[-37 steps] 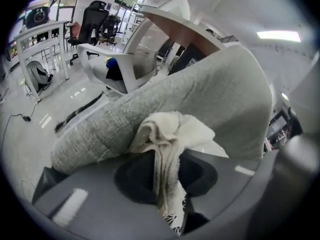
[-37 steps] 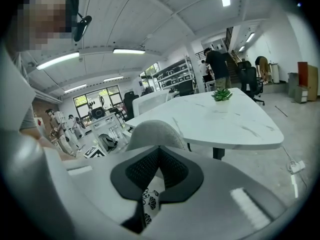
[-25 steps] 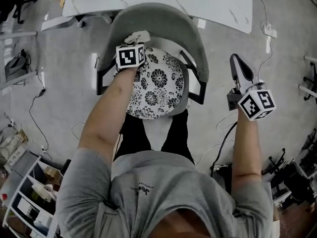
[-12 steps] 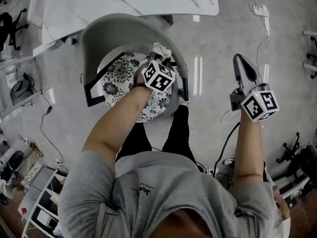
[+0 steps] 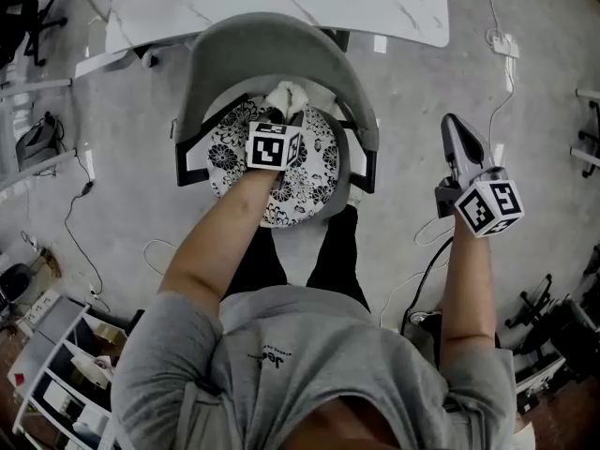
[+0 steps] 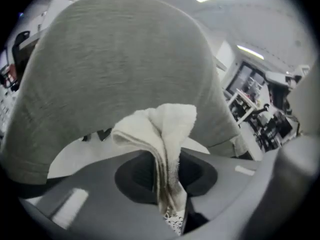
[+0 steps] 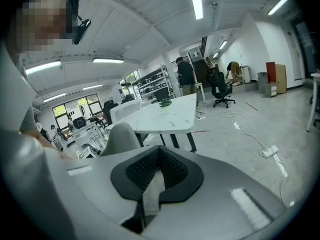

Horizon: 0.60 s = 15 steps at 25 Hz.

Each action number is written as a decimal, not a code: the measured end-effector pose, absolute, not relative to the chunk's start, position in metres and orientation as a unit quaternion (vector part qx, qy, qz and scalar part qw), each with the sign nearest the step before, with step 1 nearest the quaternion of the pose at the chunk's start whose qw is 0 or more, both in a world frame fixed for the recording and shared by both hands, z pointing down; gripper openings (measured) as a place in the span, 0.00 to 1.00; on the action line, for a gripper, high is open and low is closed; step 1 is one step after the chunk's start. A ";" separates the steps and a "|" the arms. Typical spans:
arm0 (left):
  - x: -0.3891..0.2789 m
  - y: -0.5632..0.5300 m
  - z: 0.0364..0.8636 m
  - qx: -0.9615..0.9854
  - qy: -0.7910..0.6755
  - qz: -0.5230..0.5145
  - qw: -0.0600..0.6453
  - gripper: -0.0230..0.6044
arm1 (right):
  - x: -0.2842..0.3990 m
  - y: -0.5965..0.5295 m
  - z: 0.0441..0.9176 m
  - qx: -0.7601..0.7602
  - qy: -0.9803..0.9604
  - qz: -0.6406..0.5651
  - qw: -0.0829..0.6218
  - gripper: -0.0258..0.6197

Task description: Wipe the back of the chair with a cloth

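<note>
Your left hand-held gripper (image 5: 279, 118) is clamped on the white cloth (image 5: 286, 95), which lies at the inner face of the grey chair back (image 5: 272, 40), above the flowered seat cushion (image 5: 319, 172); it seems to touch the back, but this is not sure. Your right hand-held gripper (image 5: 457, 137) has its jaws together with nothing between them, well apart from the chair back, over the floor (image 5: 412, 111)

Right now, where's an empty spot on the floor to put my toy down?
The bare floor between the chair and the right claw is free, and so is the floor between the chair and the shelves. The chair seat is crowded: the left claw holds the cloth over it.
</note>
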<state>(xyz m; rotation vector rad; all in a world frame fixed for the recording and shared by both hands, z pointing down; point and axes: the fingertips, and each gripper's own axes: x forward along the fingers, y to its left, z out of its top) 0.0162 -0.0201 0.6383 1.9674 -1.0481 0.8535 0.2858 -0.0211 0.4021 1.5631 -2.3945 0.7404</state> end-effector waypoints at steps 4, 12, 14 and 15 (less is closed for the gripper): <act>-0.081 -0.012 0.651 0.704 -0.481 0.298 0.428 0.27 | 0.239 -0.043 0.398 0.507 -0.822 0.243 0.097 0.04; -0.191 0.021 0.669 0.633 -0.546 0.248 0.490 0.27 | 0.129 -0.084 0.399 0.458 -0.852 0.228 0.112 0.04; -0.197 0.024 0.675 0.623 -0.546 0.237 0.507 0.27 | 0.110 -0.088 0.399 0.448 -0.857 0.227 0.116 0.04; -0.199 0.025 0.680 0.619 -0.546 0.233 0.515 0.27 | 0.101 -0.090 0.400 0.444 -0.859 0.226 0.117 0.04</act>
